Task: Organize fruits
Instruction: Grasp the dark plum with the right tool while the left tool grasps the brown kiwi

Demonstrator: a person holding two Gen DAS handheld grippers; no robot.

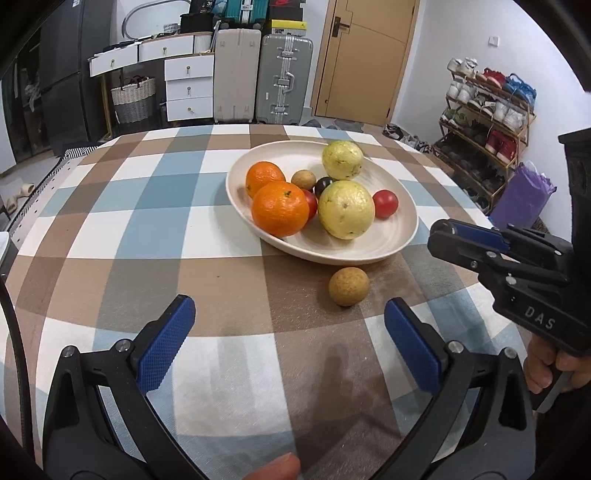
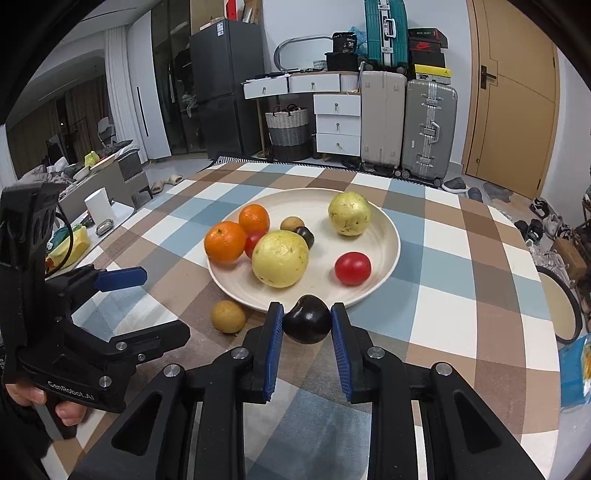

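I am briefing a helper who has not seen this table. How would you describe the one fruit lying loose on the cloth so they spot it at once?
Start at the checked blue, brown and white tablecloth and find the wide cream plate piled with fruit. Just off its near rim, on a brown square, lies a small round tan-brown fruit. It alone rests on the cloth, and its skin is dull and rough.

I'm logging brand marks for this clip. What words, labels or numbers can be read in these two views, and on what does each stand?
"DAS": on the black body of the right tool, left wrist view; further letters may be hidden.
"GenRobot.AI": on the handle of the left tool, right wrist view.
"36": on the black box above the drawers.
Labels on the fridge and the shoe boxes: too small to read.
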